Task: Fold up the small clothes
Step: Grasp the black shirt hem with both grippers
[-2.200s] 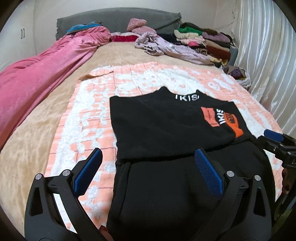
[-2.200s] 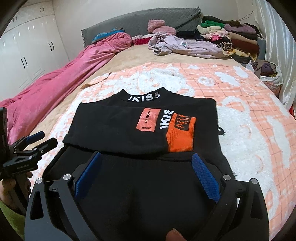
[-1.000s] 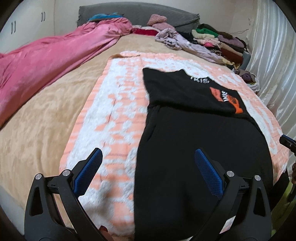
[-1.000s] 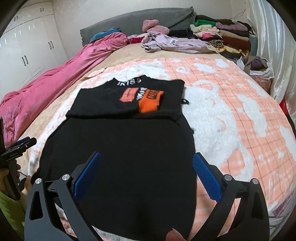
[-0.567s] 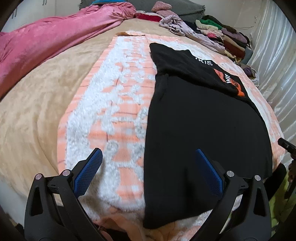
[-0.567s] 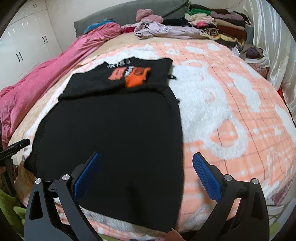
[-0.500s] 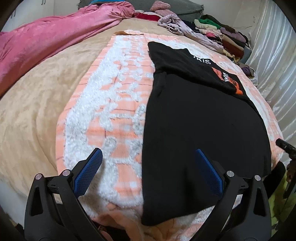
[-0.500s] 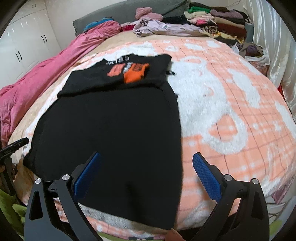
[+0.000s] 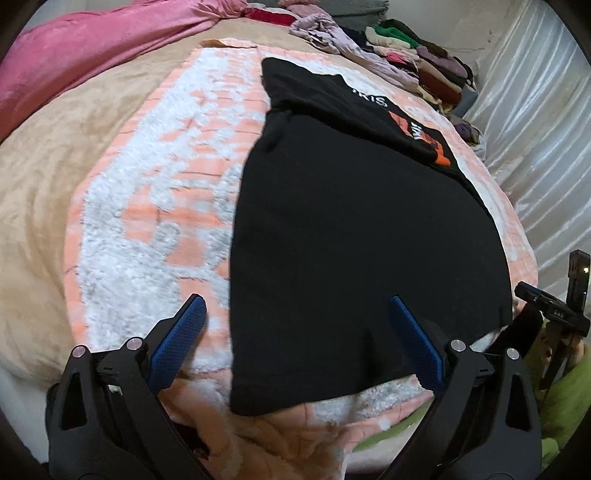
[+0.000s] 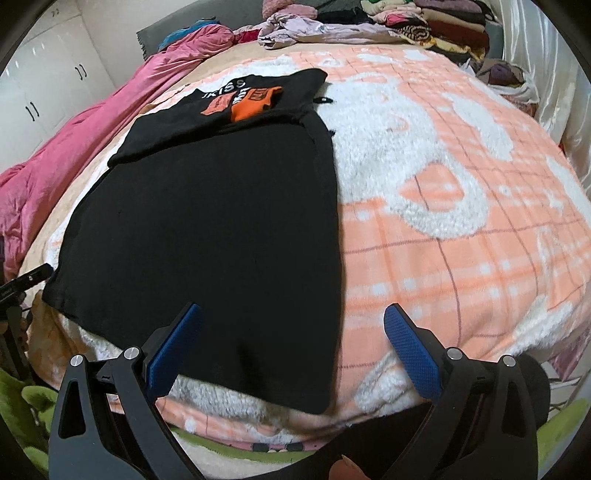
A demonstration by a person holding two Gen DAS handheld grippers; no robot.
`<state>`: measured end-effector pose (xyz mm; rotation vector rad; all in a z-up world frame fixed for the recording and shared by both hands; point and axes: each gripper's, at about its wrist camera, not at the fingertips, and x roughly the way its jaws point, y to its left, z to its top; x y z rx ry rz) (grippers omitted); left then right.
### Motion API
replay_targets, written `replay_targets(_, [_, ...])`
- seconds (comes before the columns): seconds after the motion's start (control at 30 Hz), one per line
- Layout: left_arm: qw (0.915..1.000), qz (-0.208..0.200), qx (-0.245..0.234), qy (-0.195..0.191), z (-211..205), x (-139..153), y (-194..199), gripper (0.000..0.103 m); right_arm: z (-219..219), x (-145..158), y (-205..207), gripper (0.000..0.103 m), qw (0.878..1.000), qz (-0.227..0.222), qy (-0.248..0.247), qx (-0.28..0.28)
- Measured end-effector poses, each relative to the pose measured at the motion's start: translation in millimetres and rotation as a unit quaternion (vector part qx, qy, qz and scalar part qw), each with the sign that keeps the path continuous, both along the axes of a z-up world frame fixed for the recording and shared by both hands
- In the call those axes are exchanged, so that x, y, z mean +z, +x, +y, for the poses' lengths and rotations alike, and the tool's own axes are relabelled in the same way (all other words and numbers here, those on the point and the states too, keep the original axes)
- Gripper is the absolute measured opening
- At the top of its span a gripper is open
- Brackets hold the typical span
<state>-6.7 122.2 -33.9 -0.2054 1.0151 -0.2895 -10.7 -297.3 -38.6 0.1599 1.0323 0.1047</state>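
A black garment (image 9: 354, 229) lies flat on the orange-and-white blanket (image 9: 147, 206), its top part with the orange patch and white lettering (image 10: 243, 98) folded down at the far end. Its near hem reaches the bed's front edge. My left gripper (image 9: 295, 332) is open and empty, held above the hem's left corner. My right gripper (image 10: 291, 339) is open and empty, above the hem's right corner (image 10: 314, 391). The garment (image 10: 221, 229) fills the left half of the right wrist view. Each gripper shows at the edge of the other's view.
A pink quilt (image 9: 92, 51) lies along the bed's left side. A pile of loose and folded clothes (image 10: 388, 22) sits at the head of the bed. White curtains (image 9: 535, 110) hang on the right. White wardrobe doors (image 10: 44, 92) stand at left.
Both grippers have pulled back from the folded top part to the garment's near hem at the bed's front edge. The garment has not moved. Both stay open.
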Motion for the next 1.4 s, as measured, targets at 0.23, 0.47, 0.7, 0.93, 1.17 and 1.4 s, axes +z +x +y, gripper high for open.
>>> replay_targets(0.23, [0.9999, 0.011, -0.007, 0.003, -6.3, -6.8, 2.3, 0.064, -3.7, -9.4, -1.1, 0.025, 0.999, 0.018, 0.029, 0.005])
replay_targets(0.47, [0.9999, 0.015, 0.001, -0.003, -0.3, -7.9, 0.9, 0.035, -4.5, -1.8, -3.3, 0.013, 1.0, 0.004, 0.019, 0.014])
replay_targets(0.7, [0.9995, 0.03, 0.003, -0.005, 1.4, -13.8, 1.8, 0.046, -13.4, -15.8, -2.4, 0.041, 0.999, 0.028, 0.039, 0.006])
replay_targets(0.93, [0.9994, 0.034, -0.005, 0.004, -6.3, -19.0, 5.9, 0.054, -14.9, -21.5, 0.3, 0.029, 0.998, 0.031, 0.059, 0.012])
replay_targets(1.17, [0.9994, 0.014, 0.009, -0.031, 8.2, -3.9, 2.0, 0.006, -15.9, -6.3, -3.0, 0.008, 0.995, 0.015, 0.093, 0.031])
replay_targets(1.4, [0.9956, -0.033, 0.009, -0.087, 16.6, 35.1, 12.6, 0.004, -24.2, 25.5, 7.0, 0.008, 0.989, -0.03, 0.139, 0.038])
